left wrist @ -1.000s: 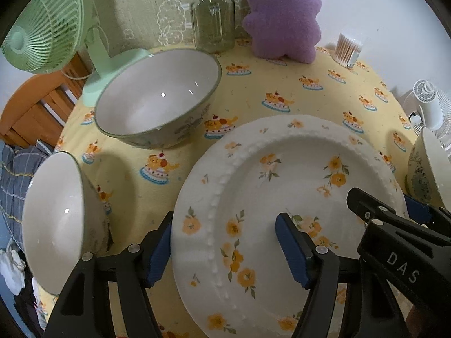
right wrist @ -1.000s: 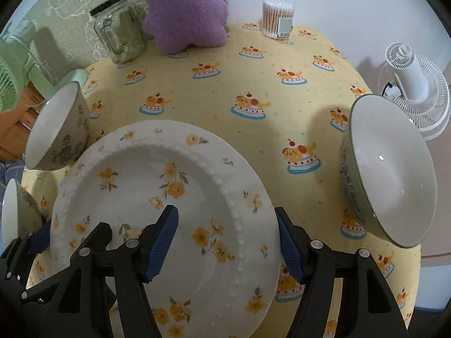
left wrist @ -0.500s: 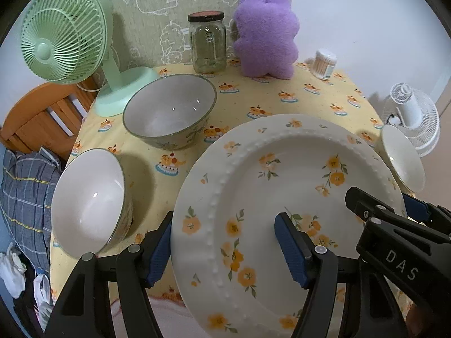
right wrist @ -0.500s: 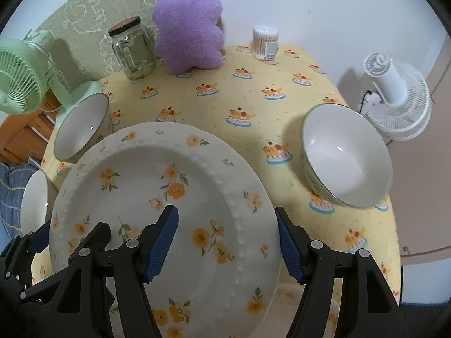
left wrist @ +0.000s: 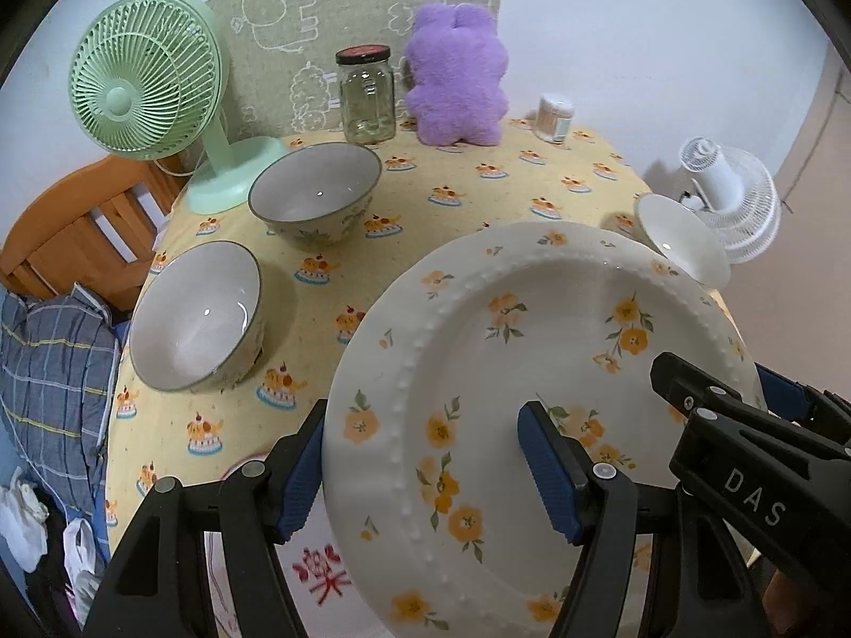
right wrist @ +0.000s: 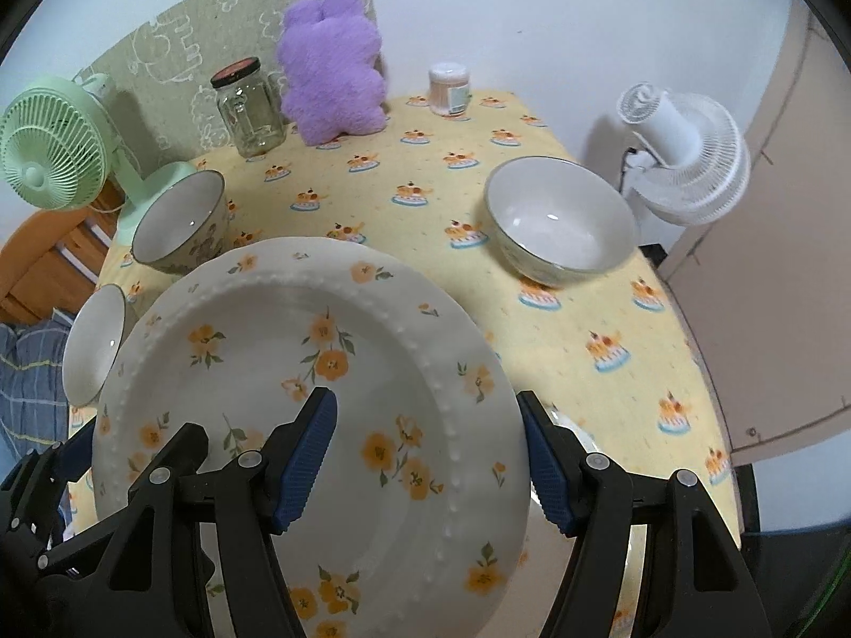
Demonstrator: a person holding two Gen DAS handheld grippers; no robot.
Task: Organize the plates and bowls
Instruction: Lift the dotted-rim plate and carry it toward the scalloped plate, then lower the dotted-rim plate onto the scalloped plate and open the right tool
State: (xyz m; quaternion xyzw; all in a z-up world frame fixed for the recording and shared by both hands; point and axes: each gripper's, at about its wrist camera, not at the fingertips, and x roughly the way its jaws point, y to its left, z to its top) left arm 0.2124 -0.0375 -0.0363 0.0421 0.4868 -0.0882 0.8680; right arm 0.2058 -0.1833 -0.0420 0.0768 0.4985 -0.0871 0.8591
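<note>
A white plate with orange flowers [left wrist: 532, 345] [right wrist: 298, 329] hangs tilted above the yellow tablecloth, carried by both grippers. My left gripper [left wrist: 423, 473] is shut on its left rim, one blue pad outside the edge and one on the inner face. On the plate's right rim my right gripper [right wrist: 428, 460] grips the same way. Three bowls stand on the table: one at the back left [left wrist: 314, 191] [right wrist: 178, 223], one at the left edge [left wrist: 197, 313] [right wrist: 93, 345], one on the right [left wrist: 675, 234] [right wrist: 558, 218].
A green fan [left wrist: 143, 85], a glass jar [left wrist: 367, 95], a purple plush toy [left wrist: 457, 80] and a cotton swab tub [left wrist: 553, 117] line the back of the table. A white fan [right wrist: 686, 159] stands off its right side. Another white dish [left wrist: 324, 569] lies under the held plate.
Both grippers have risen and drawn back from the table with the plate held between them. The bowls and the table now look smaller and farther away.
</note>
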